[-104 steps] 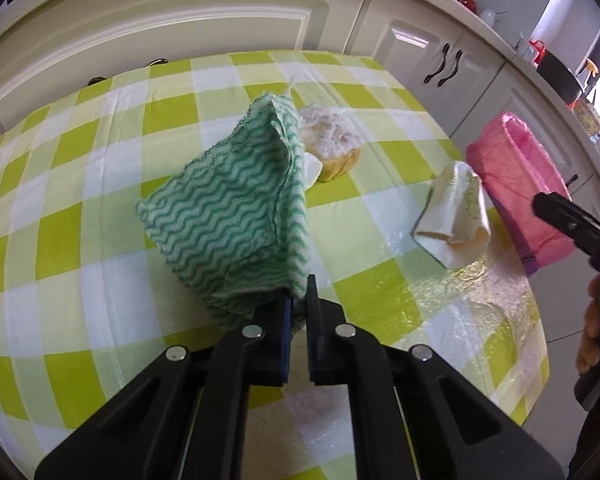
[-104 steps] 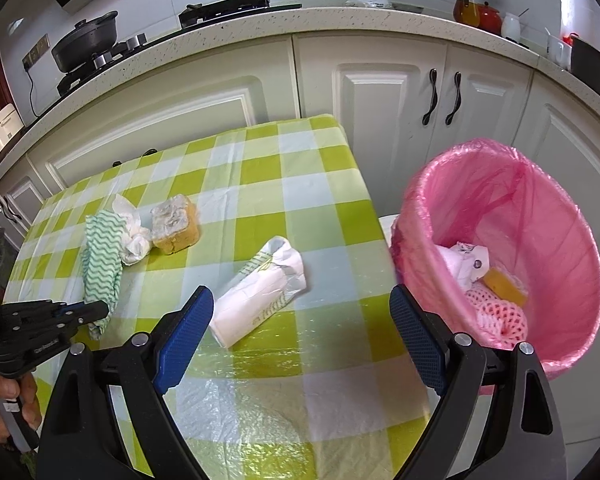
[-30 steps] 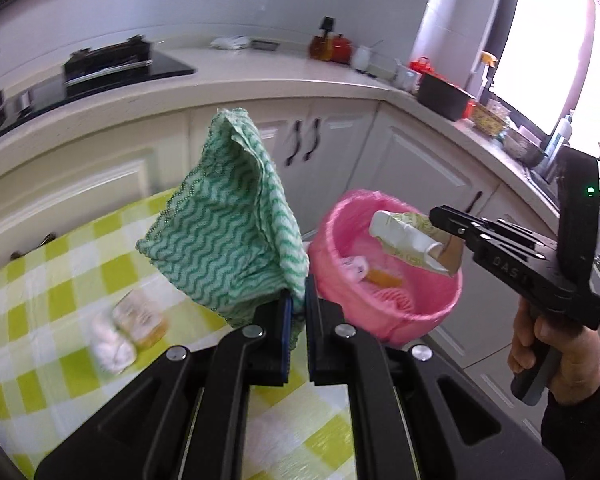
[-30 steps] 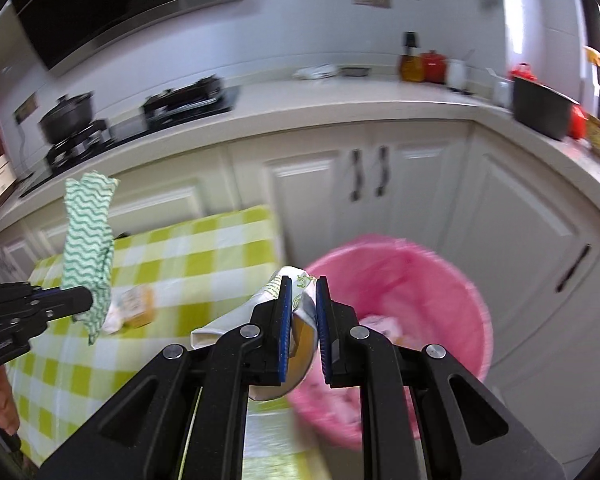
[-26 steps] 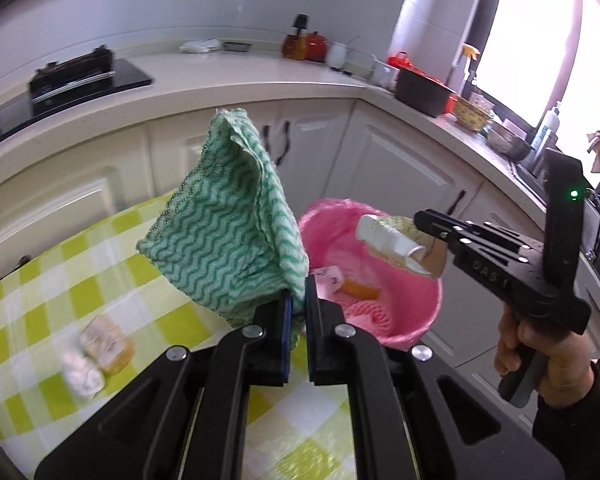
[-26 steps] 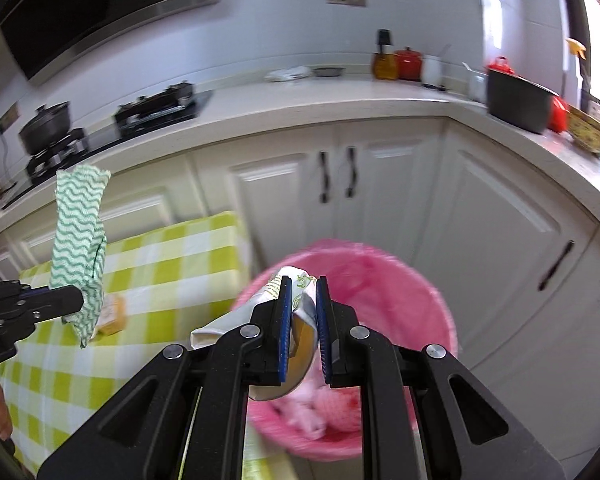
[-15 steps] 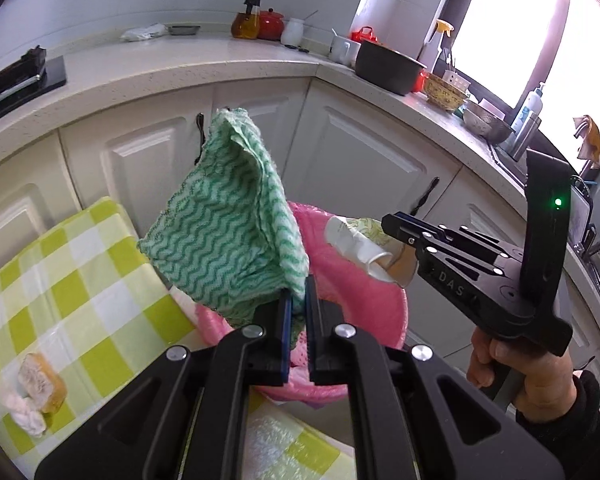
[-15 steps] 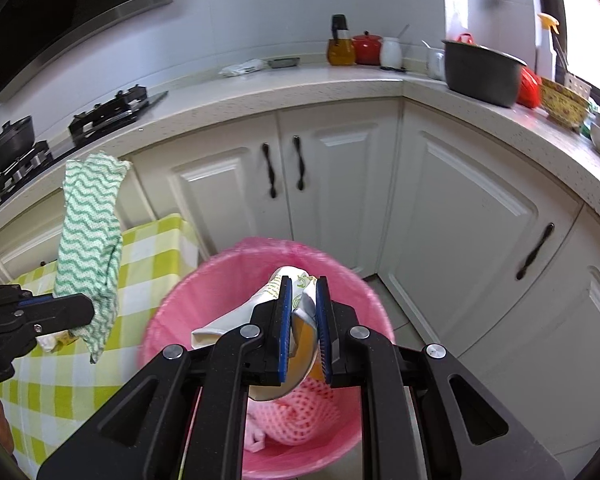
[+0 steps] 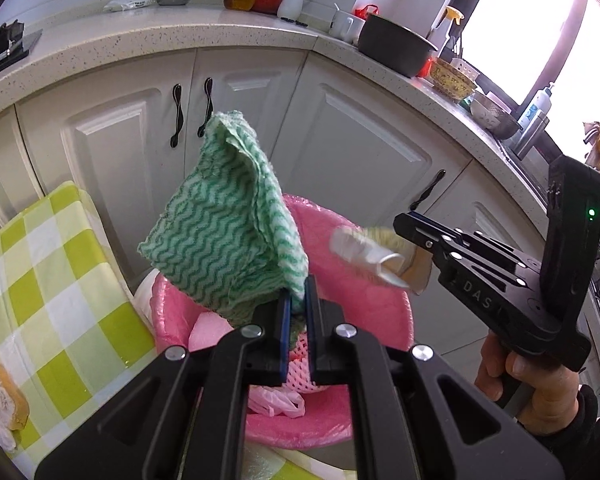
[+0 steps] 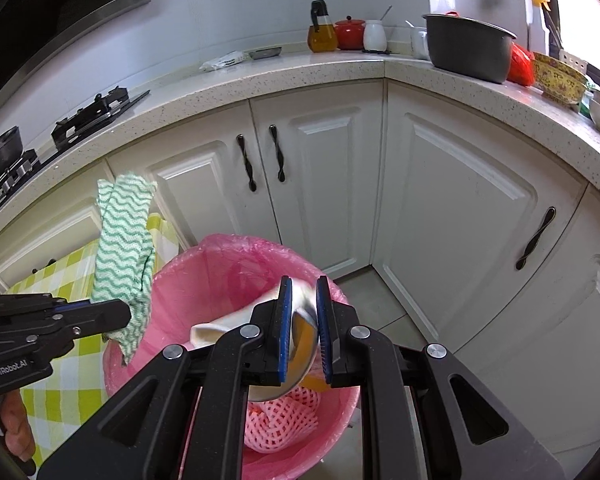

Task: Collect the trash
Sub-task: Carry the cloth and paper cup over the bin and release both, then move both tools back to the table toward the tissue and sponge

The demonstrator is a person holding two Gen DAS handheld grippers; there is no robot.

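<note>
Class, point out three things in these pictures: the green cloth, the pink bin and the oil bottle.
green cloth (image 9: 224, 236), left wrist view, middle of its wavy face
pink bin (image 10: 236, 256), right wrist view, far inner wall
oil bottle (image 10: 322, 38), right wrist view, amber body

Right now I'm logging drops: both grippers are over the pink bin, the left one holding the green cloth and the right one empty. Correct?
Not quite. The right gripper isn't empty: its fingers hold a crumpled paper wrapper over the pink bin, as the right wrist view shows. The left gripper does hold the green cloth.
</note>
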